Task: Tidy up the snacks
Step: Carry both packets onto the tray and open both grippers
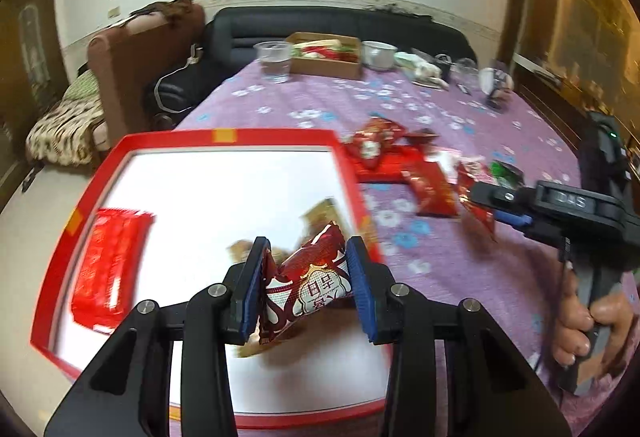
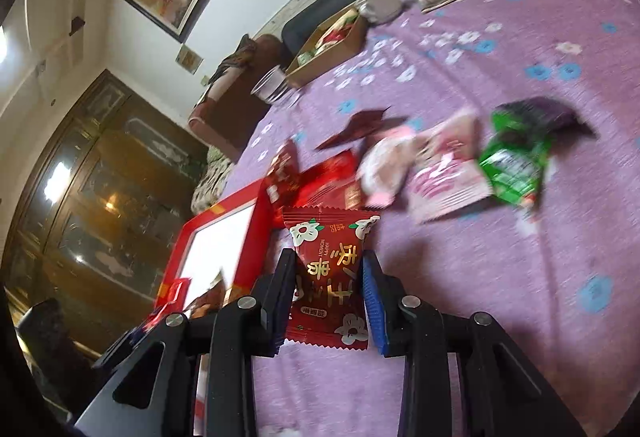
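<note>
Red packets [image 1: 308,285] [image 2: 330,277] clamped between both jaws

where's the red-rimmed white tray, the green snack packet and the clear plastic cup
red-rimmed white tray [image 1: 276,136]: left wrist view, far red rim
green snack packet [image 2: 514,167]: right wrist view, middle of wrapper
clear plastic cup [image 1: 275,61]: left wrist view, side wall

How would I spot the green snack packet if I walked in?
Start at the purple flowered tablecloth and find the loose pile of wrappers beside the red-rimmed tray. The green packet lies at the pile's end farthest from the tray, the only green among red and pink wrappers.
</note>
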A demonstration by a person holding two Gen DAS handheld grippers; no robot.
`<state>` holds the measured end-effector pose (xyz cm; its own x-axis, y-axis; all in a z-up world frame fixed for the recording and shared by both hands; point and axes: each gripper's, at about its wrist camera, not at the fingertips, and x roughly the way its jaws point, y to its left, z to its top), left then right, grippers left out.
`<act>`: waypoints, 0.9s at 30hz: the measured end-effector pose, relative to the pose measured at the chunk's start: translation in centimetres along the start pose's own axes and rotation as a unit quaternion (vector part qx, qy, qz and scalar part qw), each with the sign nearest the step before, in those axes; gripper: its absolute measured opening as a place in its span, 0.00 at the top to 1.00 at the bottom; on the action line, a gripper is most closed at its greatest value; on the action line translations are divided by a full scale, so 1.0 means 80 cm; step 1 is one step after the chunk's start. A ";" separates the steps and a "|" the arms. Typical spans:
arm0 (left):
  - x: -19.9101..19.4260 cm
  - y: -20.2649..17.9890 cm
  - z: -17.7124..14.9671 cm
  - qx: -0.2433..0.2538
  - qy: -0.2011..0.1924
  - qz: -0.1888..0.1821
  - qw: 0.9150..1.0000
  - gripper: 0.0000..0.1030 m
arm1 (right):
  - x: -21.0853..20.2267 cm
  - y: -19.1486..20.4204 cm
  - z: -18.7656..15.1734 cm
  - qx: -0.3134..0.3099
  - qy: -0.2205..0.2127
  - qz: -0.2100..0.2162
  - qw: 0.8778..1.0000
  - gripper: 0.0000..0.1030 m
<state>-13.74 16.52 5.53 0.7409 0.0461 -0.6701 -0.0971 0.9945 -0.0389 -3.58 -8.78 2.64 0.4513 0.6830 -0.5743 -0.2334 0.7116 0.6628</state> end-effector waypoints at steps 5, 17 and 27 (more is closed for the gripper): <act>-0.001 0.034 -0.007 -0.017 -0.004 0.026 0.999 0.64 | 0.020 0.049 -0.016 -0.026 0.019 0.034 0.999 0.68; 0.003 0.104 -0.023 -0.065 0.003 0.061 0.996 0.64 | 0.077 0.147 -0.056 -0.092 0.078 0.069 0.990 0.68; 0.008 0.118 -0.031 -0.072 0.013 0.064 0.995 0.62 | 0.113 0.189 -0.063 -0.136 0.086 0.058 0.985 0.68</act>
<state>-15.81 25.73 2.89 0.6994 0.1673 -0.6949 -0.2847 0.9570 -0.0562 -7.37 8.99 5.03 0.2613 0.7630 -0.5912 -0.5074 0.6296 0.5883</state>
